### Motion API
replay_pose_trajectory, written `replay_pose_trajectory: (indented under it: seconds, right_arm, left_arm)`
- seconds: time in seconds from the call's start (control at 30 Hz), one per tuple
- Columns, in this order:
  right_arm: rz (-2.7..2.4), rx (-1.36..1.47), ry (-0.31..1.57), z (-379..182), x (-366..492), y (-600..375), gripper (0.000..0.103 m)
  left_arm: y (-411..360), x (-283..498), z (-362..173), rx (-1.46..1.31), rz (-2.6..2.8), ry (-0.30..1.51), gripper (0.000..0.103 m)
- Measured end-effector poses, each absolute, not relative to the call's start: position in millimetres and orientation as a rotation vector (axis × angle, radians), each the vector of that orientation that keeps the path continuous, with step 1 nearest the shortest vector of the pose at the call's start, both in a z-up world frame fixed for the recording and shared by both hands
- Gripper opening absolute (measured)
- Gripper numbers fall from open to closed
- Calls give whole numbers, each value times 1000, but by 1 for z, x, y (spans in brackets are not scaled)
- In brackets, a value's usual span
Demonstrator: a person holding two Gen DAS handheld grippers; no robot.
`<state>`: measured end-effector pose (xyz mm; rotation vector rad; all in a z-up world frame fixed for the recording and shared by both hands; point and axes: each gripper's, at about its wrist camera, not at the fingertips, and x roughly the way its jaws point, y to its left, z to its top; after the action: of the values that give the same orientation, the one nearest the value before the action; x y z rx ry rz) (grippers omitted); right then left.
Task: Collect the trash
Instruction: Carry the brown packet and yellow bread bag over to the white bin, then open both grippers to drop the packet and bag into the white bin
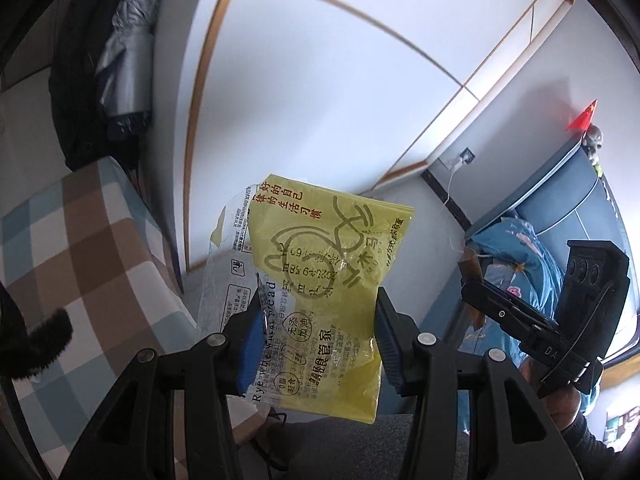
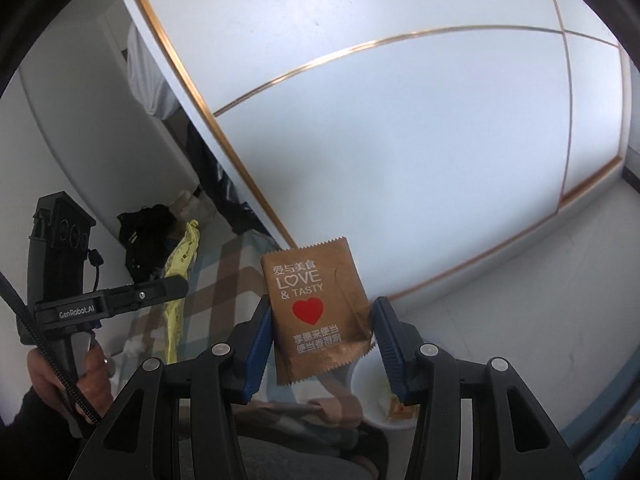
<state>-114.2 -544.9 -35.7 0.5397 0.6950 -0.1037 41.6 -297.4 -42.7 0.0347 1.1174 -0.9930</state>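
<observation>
- Left gripper (image 1: pixel 320 332): its blue-padded fingers (image 1: pixel 251 344) stand partly apart and close on the lower part of a yellow bread wrapper (image 1: pixel 320 264), held off any surface with its printed face toward the camera.
- A clear, torn section of the same wrapper, printed with black lettering, hangs at its left edge, over the left finger.
- Left of the wrapper lies a checked cover (image 1: pixel 80 264) in brown, blue and white; beyond it a folded grey umbrella (image 1: pixel 128 60) hangs by a white wardrobe door (image 1: pixel 320 80) with gold trim.
- Right gripper (image 2: pixel 322 332): its fingers (image 2: pixel 256 340) are partly apart and grip a brown sachet (image 2: pixel 316 312) by its side edges; the sachet stands nearly upright, tilted slightly, with a red heart and the words "LOVE & TASTY" on it.
- Low and to the right of the sachet, partly behind the right finger, is a white cup (image 2: pixel 372 396) with some scraps inside.
- In the right wrist view the left gripper appears at far left in a person's hand (image 2: pixel 68 376), the yellow wrapper seen edge-on in its fingers.
- In the left wrist view the right gripper shows at right, before blue patterned bedding (image 1: pixel 516 252); a small red flag (image 1: pixel 584 116) stands farther off.
</observation>
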Motion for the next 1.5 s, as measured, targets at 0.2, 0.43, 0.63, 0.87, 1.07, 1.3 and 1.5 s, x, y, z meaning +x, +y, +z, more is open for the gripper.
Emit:
replay_pose_trajectory:
  seconds: [0.2,0.43,0.63,0.87,1.07,1.3,1.5]
  right_arm:
    - [-156,633,793,-98,-112,-572,48]
    - [-160,757,883,-164,-112,-589,48]
    - [-171,825,976,-212,-105,-589,48]
    - [-158,891,1044,-253,-91,-582,48]
    - [-152,908,1085,-268,-73,-582,48]
    - [-127,937,1100,-285,-71,-579,48]
    - [-100,936,1115,-294,-58,-571,48]
  left_arm:
    - [-332,56,-90,21,-1022,1318,44]
    - [-375,63,-137,40,-1034,1518,44]
    - [-404,65,-170,60,-1004,1632,44]
    - [-422,66,-207,87,-957,1768,44]
    - [-434,64,-222,117,-909,1832,54]
    - [-435,71,-224,125,-841,1830,78]
    - [-428,74,-215,127,-816,1791,81]
